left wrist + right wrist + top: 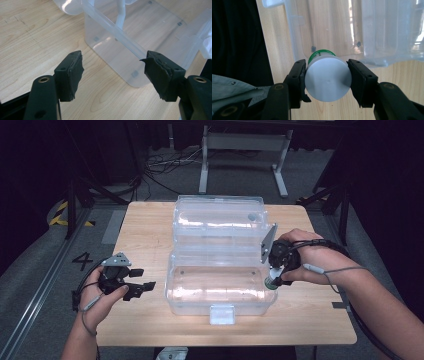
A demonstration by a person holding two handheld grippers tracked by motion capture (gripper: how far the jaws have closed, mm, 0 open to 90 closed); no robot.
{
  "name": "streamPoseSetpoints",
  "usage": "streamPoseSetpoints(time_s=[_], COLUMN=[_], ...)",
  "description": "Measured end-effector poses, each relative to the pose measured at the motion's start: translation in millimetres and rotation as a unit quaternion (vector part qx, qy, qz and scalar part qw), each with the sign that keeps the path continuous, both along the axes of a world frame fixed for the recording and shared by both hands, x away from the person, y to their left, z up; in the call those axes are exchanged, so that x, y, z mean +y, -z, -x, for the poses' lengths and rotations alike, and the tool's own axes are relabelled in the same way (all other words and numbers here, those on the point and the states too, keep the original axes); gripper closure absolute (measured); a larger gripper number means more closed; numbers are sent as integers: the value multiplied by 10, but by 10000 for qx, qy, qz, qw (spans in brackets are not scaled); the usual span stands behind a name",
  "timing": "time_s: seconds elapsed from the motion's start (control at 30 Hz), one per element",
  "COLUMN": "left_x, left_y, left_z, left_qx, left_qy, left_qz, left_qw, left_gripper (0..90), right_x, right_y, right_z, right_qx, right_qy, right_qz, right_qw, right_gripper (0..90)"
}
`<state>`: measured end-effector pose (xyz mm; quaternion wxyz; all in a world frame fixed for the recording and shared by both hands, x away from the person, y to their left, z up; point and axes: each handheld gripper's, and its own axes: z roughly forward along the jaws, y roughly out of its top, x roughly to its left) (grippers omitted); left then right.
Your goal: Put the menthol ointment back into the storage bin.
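A clear plastic box (200, 306) stands in the middle of the wooden table (145, 225) with its lid (220, 222) folded back. At the box's right end, my right gripper (275, 277) is shut on a small container (270, 283) with a green body and a grey cap. In the right gripper view the pads press both sides of that cap (328, 80), and the box's corner (294, 42) lies just beyond it. My left gripper (142, 280) hovers over the table left of the box, open with nothing between its pads (72, 75). The box's wall (117, 55) lies ahead of it.
A white latch (222, 314) sticks out from the box's front wall. A metal stand (245, 150) and loose cables (165, 167) lie on the floor beyond the table. A painted number 4 (82, 261) marks the floor at the left.
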<state>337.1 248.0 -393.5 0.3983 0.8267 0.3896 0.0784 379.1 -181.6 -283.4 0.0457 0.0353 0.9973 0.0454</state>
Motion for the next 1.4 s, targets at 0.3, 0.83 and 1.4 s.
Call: streamPoseSetpoints(time_s=[0.3,0.83,1.4], left_x=[27,39,31], left_y=[6,23,45], left_z=[13,23,7], left_qx=[-4,25,68], left_qy=[-22,-22,-24], left_qz=[-16,-54,-41], left_qw=[10000,10000,10000], left_gripper=[316,316,316], right_x=[181,397,467], right_y=[88,364,751], right_z=[-14,-86,-140], right_qx=[64,134,304], right_qy=[-150,-419,-593], right_qz=[19,171,396], right_qw=[9999,9989,9970], right_gripper=[507,506,506])
